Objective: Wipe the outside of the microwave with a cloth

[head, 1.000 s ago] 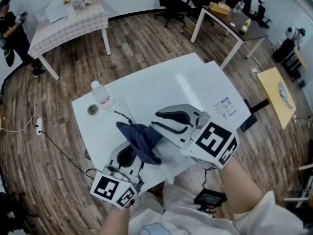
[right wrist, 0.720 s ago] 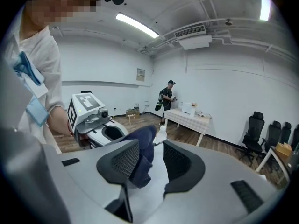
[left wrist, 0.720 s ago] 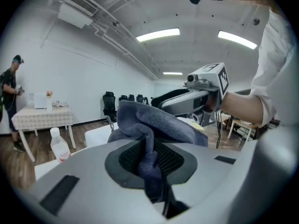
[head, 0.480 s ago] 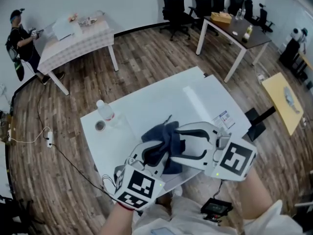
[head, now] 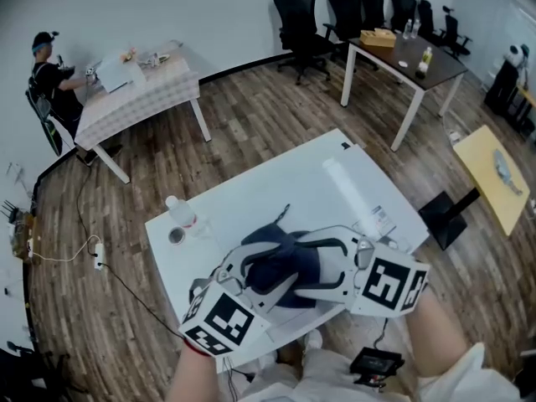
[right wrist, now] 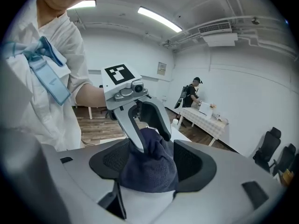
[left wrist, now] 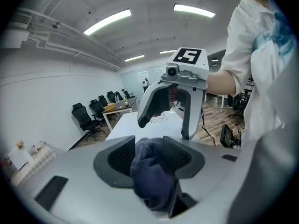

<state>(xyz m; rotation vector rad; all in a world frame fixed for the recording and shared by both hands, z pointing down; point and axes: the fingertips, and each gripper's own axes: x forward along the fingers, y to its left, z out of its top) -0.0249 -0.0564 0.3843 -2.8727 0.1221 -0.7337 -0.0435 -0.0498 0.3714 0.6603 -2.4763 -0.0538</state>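
A dark blue cloth (head: 289,243) is bunched above the white table (head: 276,174), between my two grippers, which face each other tip to tip. My left gripper (head: 264,275) comes in from the lower left and my right gripper (head: 303,266) from the right. Both have just been opening their jaws. In the left gripper view the cloth (left wrist: 152,171) sits loosely in the wide gap of the left gripper (left wrist: 149,155), with the right gripper (left wrist: 164,127) just beyond. The right gripper view shows the cloth (right wrist: 149,167) heaped between the spread pads of the right gripper (right wrist: 150,160). No microwave is in view.
On the table's left part stand a clear bottle (head: 178,212) and a small round cap (head: 176,236); a printed label (head: 381,218) lies at its right. A person (head: 50,74) sits at a checked table (head: 142,82). Black chairs (head: 293,15) and a dark desk (head: 402,53) stand behind.
The two grippers have closed in on each other around the cloth, and the left one has rolled. Both pairs of jaws now stand wider than before, with the cloth still between them.
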